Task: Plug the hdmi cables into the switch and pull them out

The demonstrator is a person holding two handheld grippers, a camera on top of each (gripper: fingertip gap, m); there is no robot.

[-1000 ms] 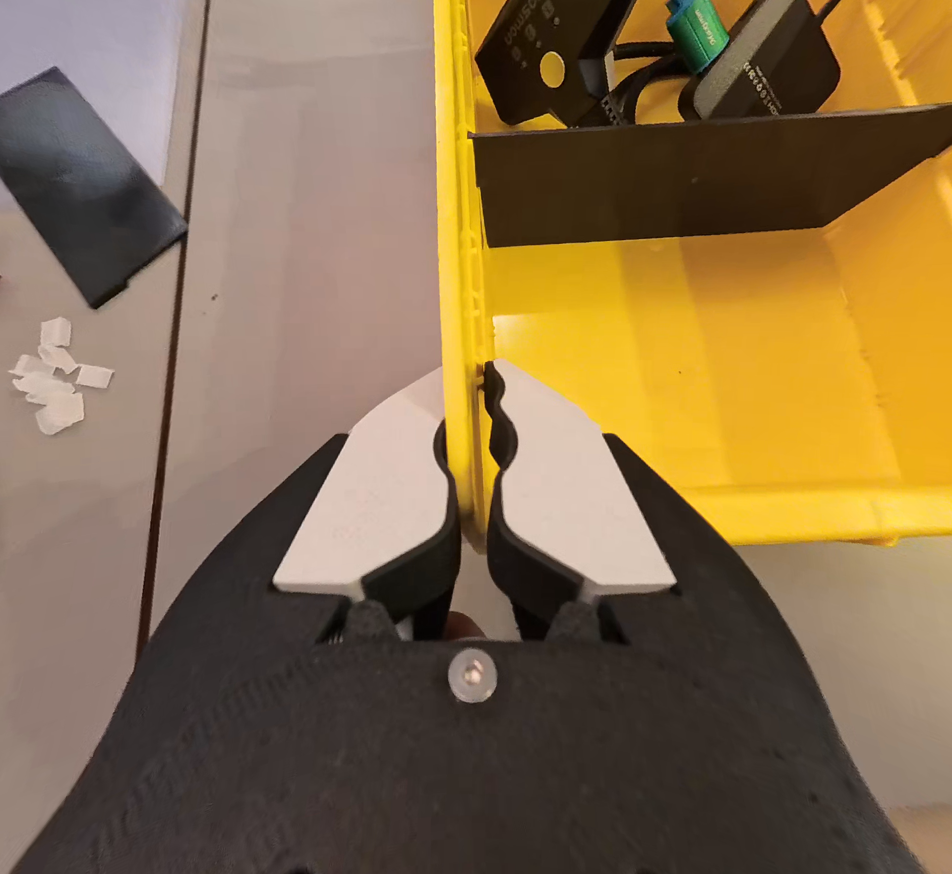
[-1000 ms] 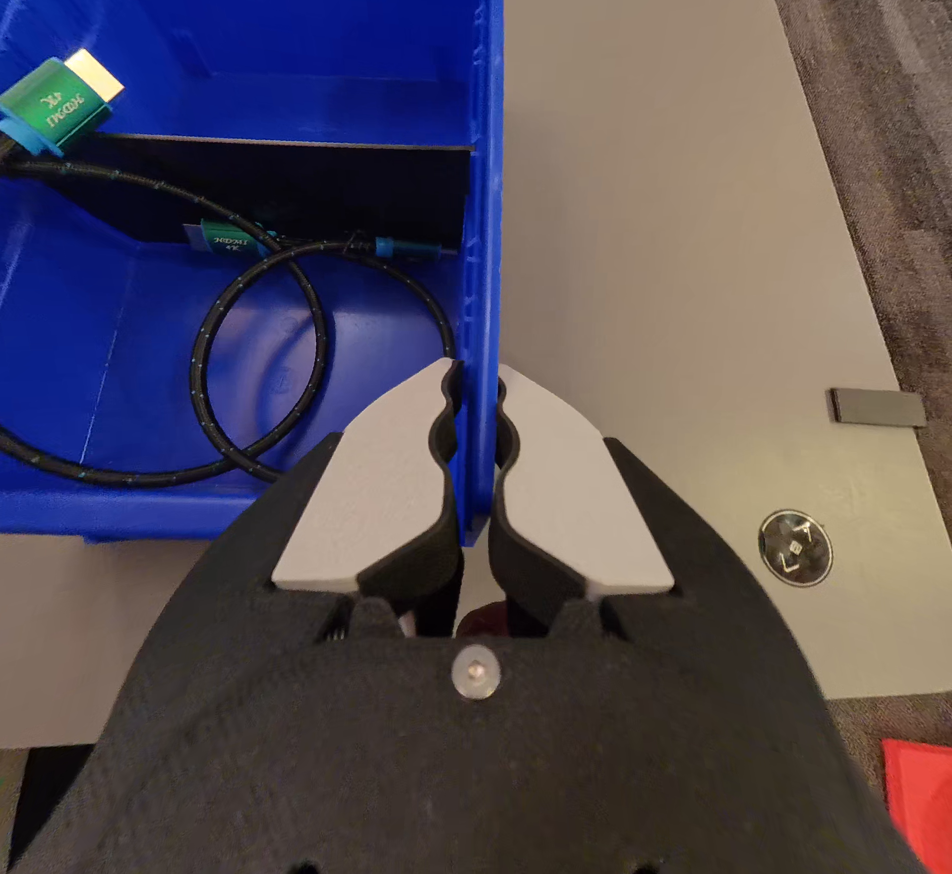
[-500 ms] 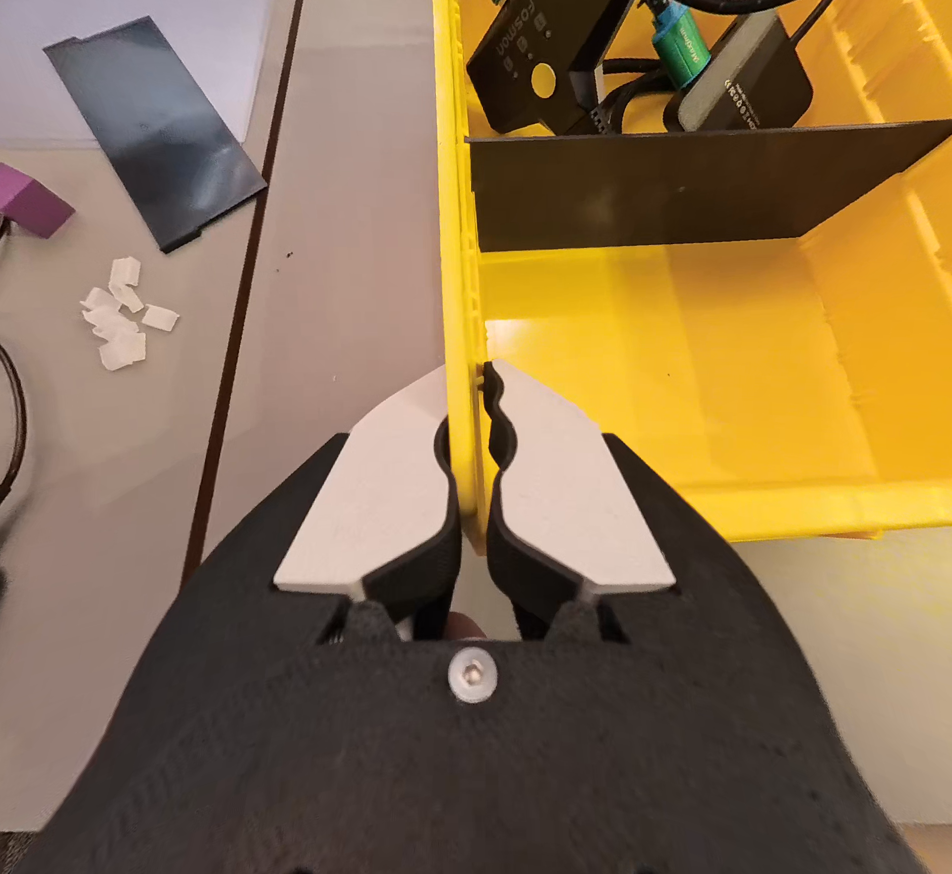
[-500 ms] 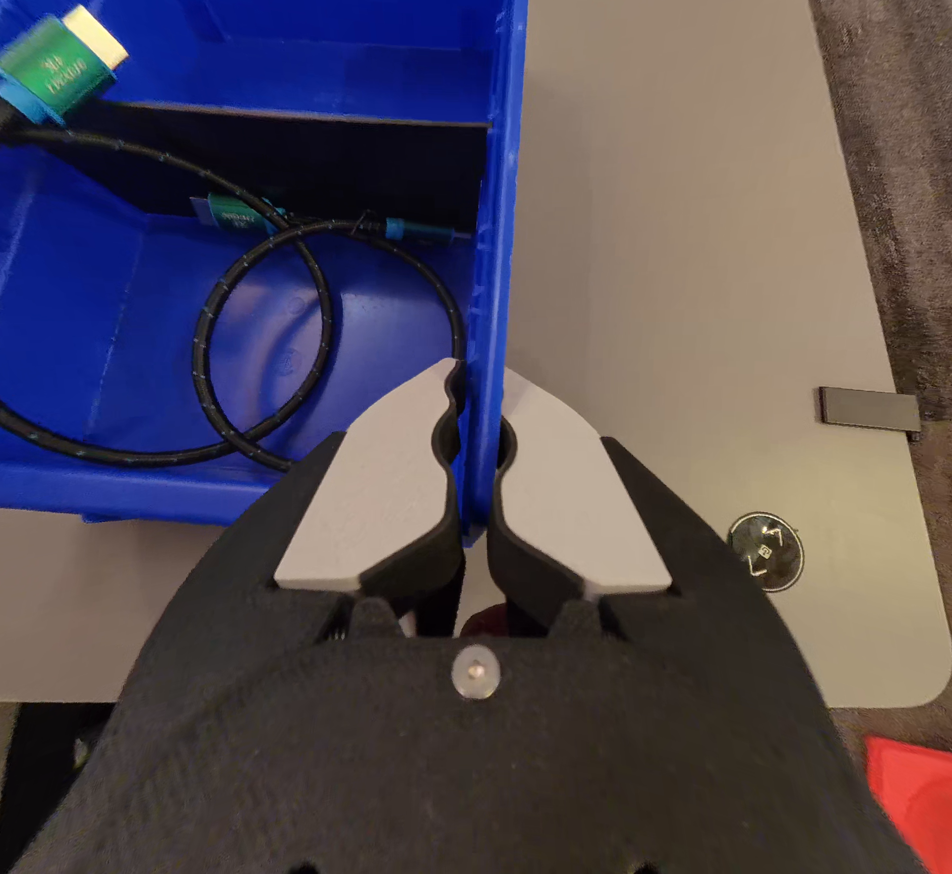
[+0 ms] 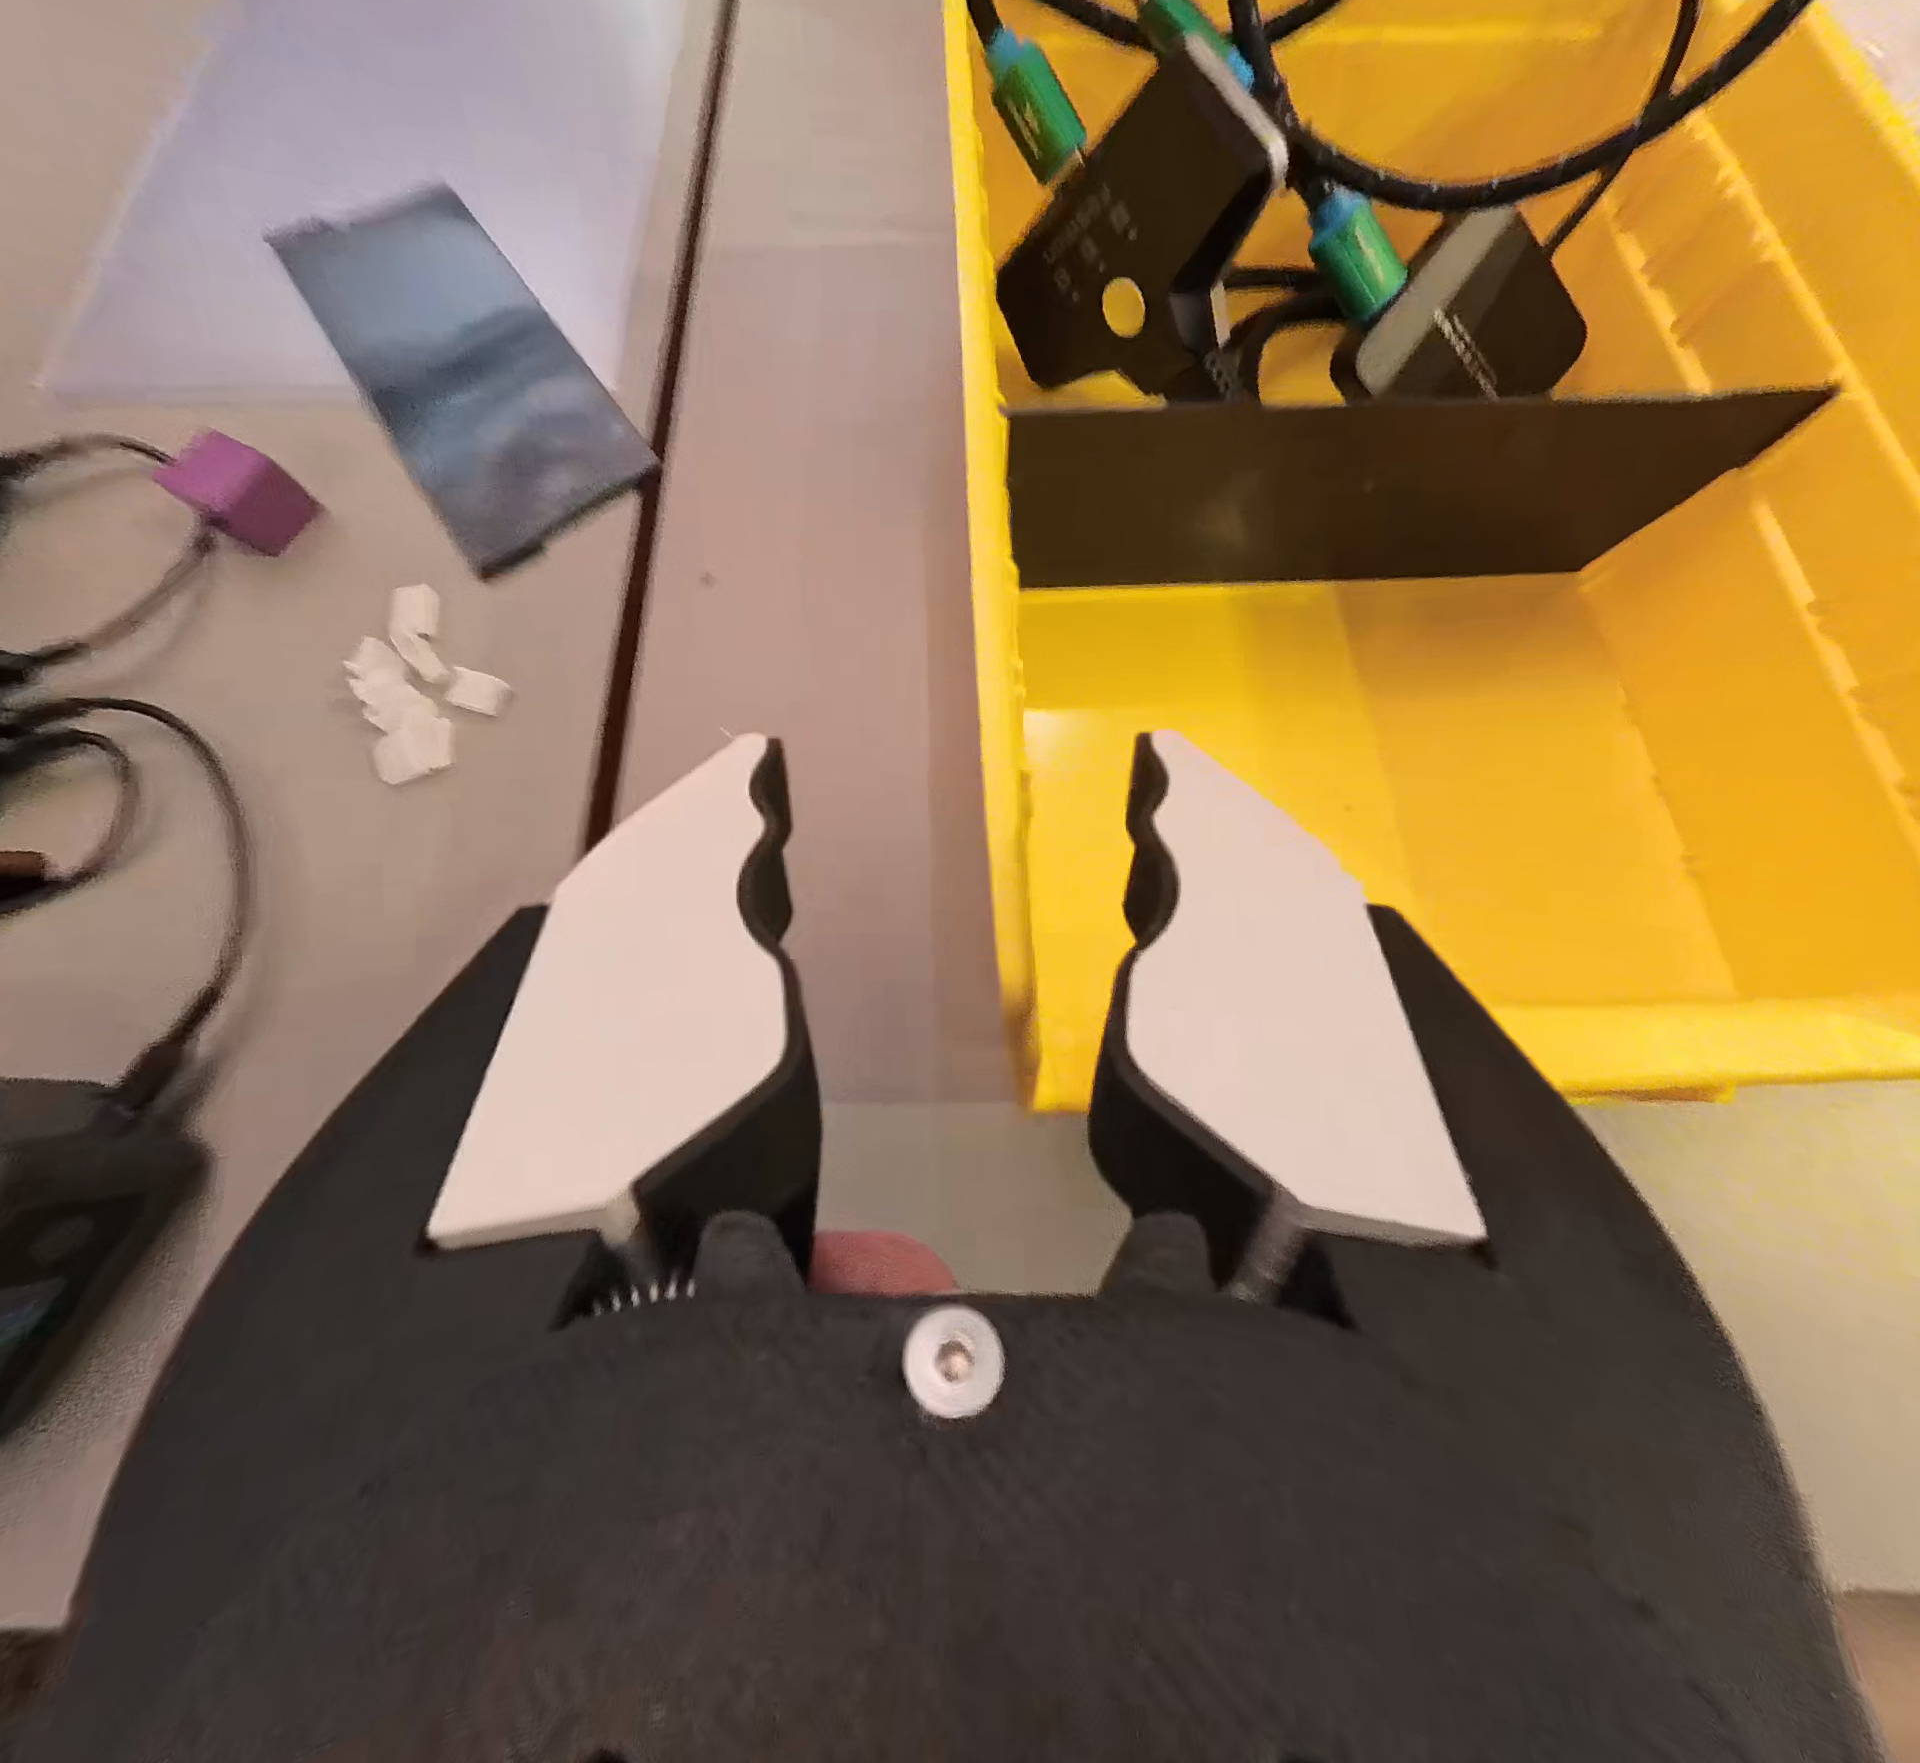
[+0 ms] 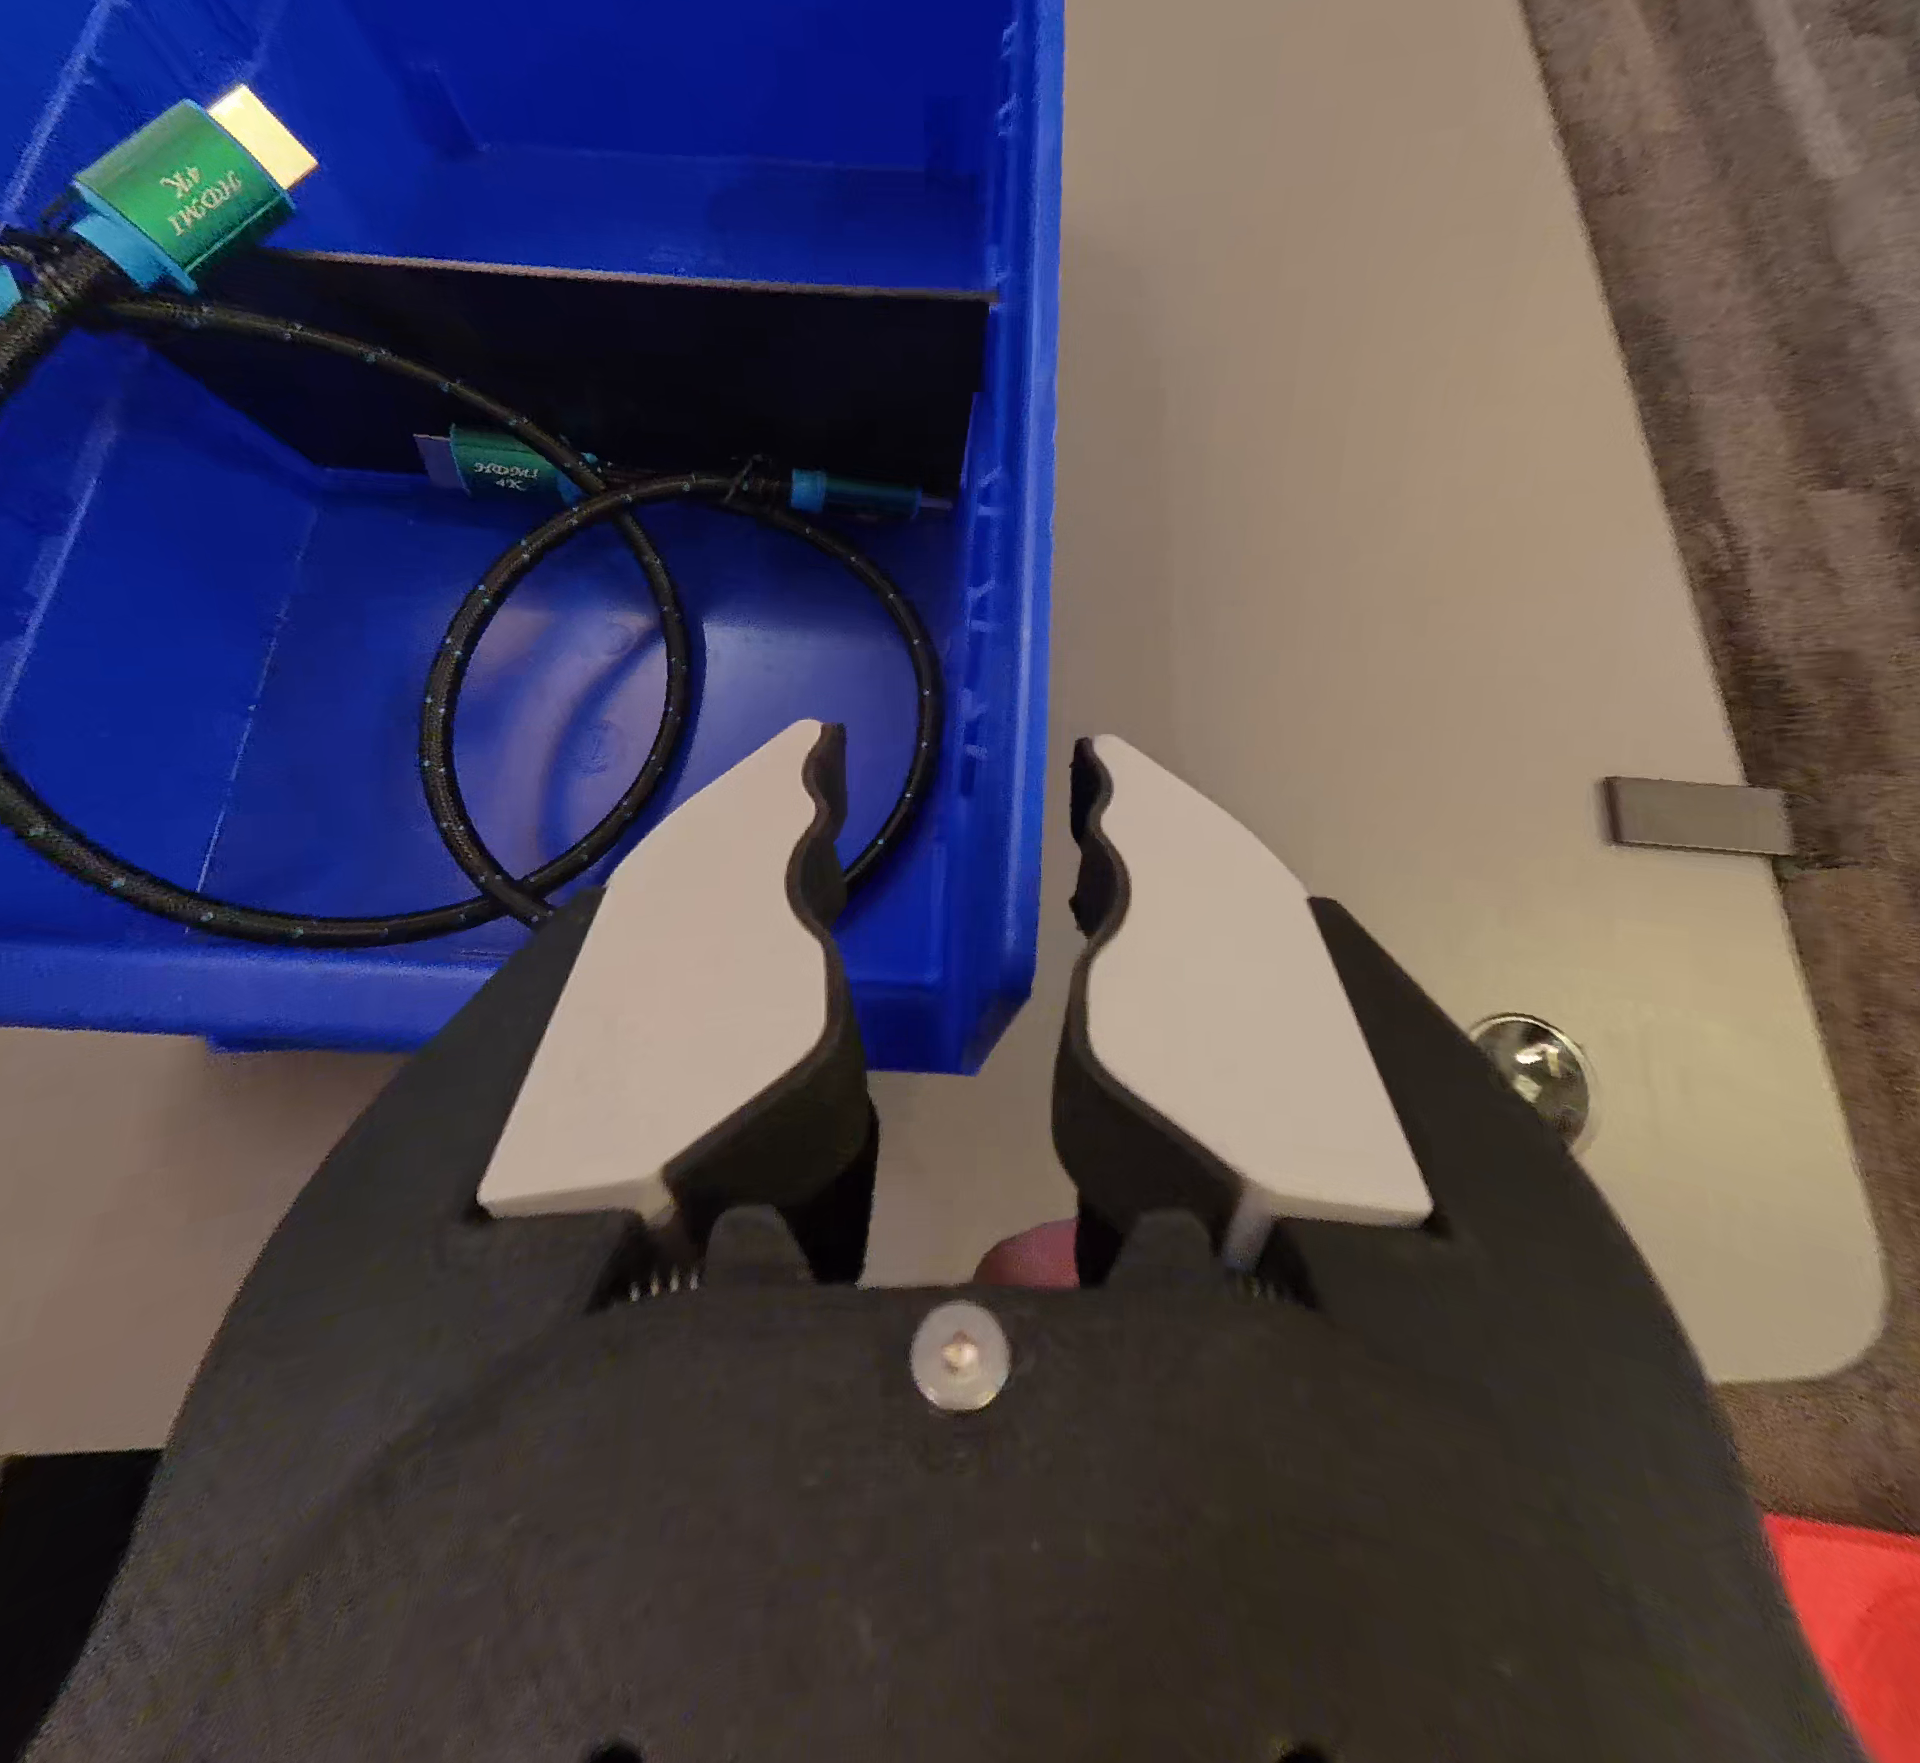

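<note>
Grippers are both gaping wide, holding nothing: we are straddling the yellow bin (image 5: 1013,778) wall with our left gripper (image 5: 956,757) and the blue bin (image 6: 1023,466) wall with our right gripper (image 6: 956,747), likely positioning bins. The switch (image 5: 1138,259) is leaning in yellow's far compartment with green-ended hdmi cables (image 5: 1034,108) plugged in; another cable (image 6: 582,705) is coiling in blue.

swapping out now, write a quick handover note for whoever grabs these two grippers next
Left gripper: open, empty, astride the yellow bin's left wall.
Right gripper: open, empty, astride the blue bin's right wall.
Yellow bin, behind the divider: two switches, one nearer the left wall and one to its right, with green-plug cables at them.
Blue bin: a coiled cable with loose plugs, one resting at the divider's top.
Done: neither gripper holds a bin.
Left: take up a cable, plug in, pull out.
</note>
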